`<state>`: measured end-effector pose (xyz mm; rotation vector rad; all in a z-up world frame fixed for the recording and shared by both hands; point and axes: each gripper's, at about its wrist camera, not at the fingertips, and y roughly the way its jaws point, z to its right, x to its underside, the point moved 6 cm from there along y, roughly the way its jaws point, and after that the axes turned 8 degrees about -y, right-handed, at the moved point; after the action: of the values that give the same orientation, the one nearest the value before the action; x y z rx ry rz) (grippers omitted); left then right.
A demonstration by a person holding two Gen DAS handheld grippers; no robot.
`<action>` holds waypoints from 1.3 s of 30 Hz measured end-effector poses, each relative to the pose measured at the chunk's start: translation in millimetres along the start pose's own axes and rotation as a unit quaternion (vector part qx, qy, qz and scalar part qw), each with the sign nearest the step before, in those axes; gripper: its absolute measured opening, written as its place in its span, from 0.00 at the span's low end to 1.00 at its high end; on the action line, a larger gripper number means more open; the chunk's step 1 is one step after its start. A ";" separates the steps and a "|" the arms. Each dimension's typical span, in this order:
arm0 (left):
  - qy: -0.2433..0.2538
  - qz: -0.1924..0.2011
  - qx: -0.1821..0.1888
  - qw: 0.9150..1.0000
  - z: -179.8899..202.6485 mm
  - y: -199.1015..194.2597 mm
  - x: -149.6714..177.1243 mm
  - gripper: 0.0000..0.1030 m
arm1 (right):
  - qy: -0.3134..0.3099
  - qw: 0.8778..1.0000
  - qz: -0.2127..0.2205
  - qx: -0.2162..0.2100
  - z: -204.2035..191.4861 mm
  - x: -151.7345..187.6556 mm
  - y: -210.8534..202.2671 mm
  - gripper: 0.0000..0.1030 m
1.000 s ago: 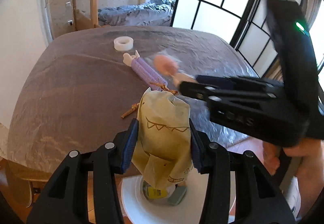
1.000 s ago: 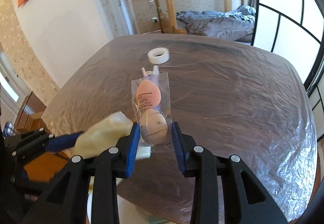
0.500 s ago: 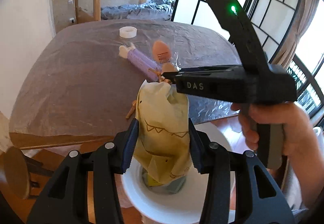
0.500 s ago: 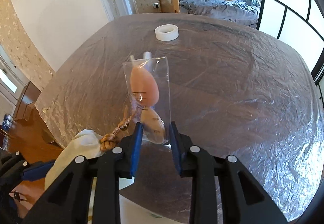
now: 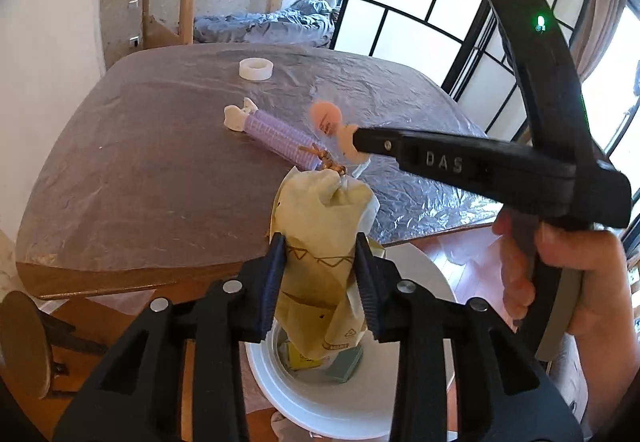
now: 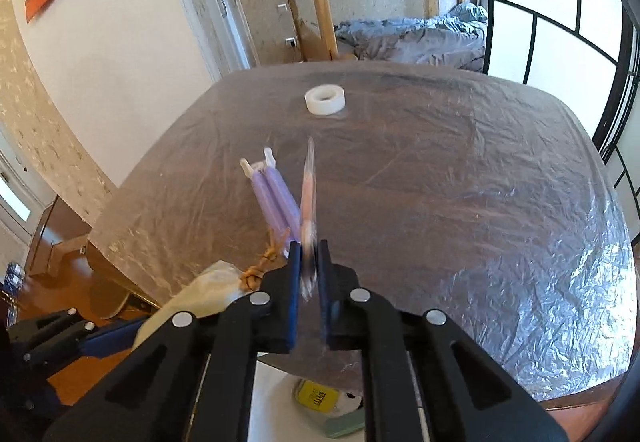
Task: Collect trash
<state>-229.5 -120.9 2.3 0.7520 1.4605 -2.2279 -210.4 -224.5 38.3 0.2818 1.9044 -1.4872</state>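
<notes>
- left claw (image 5: 320, 274): clenched on a yellow paper bag (image 5: 320, 238), held upright above the white bin (image 5: 420, 282) just off the counter's near edge.
- right claw (image 6: 309, 274): grasping a clear packet of two egg-shaped sponges (image 6: 308, 202), seen edge-on and blurred, over the near counter (image 6: 440, 182).
- purple tube pack (image 6: 276, 198): lying on the counter, just left of the packet.
- white tape roll (image 6: 325, 100): far side of the counter.

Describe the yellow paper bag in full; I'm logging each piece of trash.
The yellow paper bag is crumpled, pale yellow paper printed with a brown zigzag line and small marks near its bottom. Its top is gathered and tied with brown twine. It hangs roughly upright, pinched at mid-height by the left tongs, directly above the white bin beside the table edge.
</notes>
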 end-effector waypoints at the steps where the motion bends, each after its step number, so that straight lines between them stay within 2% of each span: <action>1: 0.000 0.001 -0.001 1.000 -0.8 -0.5 -0.1 0.35 | -0.001 1.000 -0.001 -0.001 -0.9 -1.7 1.0 0.10; 6: -0.011 0.007 -0.008 1.000 -10.4 -5.7 0.1 0.34 | 0.002 1.000 0.008 -0.011 -6.3 -11.3 0.6 0.09; 11: -0.022 0.015 -0.016 1.000 -20.6 -6.0 -7.5 0.34 | -0.014 0.998 0.050 -0.043 -23.3 -31.5 -18.5 0.09; 14: -0.016 0.018 -0.015 1.000 -18.1 -6.5 -9.1 0.33 | -0.035 0.998 0.030 -0.050 -32.9 -35.4 -2.6 0.09; 17: 0.005 0.015 -0.012 1.000 -13.1 -8.8 -4.6 0.33 | -0.020 0.997 -0.004 -0.073 -32.9 -33.5 25.7 0.09; 21: 0.001 0.009 0.005 1.000 -15.3 -15.9 1.9 0.32 | -0.046 0.998 -0.029 -0.043 -35.7 -34.5 49.9 0.09; 24: -0.013 0.014 0.008 1.000 -21.7 -25.5 4.7 0.32 | -0.044 0.998 -0.035 -0.039 -34.9 -34.4 59.3 0.09; 29: -0.042 0.032 0.033 0.998 -29.8 -47.4 6.6 0.28 | -0.036 0.998 -0.026 -0.037 -28.9 -35.5 56.5 0.09; 31: -0.065 0.045 0.064 0.995 -31.6 -58.7 4.8 0.28 | -0.045 0.998 -0.024 -0.027 -26.1 -33.6 60.7 0.08; 32: -0.071 0.049 0.065 0.994 -32.8 -61.5 3.8 0.28 | -0.042 0.999 -0.018 -0.029 -23.7 -33.5 60.4 0.08; 35: -0.061 0.058 0.035 0.996 -38.7 -68.7 0.7 0.28 | -0.010 0.999 -0.009 -0.043 -14.2 -32.0 57.3 0.08; 39: -0.051 0.054 0.016 0.997 -42.3 -69.4 -0.8 0.28 | 0.000 0.999 -0.003 -0.045 -12.0 -28.9 51.8 0.08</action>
<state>-258.7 -54.7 39.3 0.6991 1.3073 -2.1790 -164.9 -190.1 18.2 0.2337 1.9670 -1.4013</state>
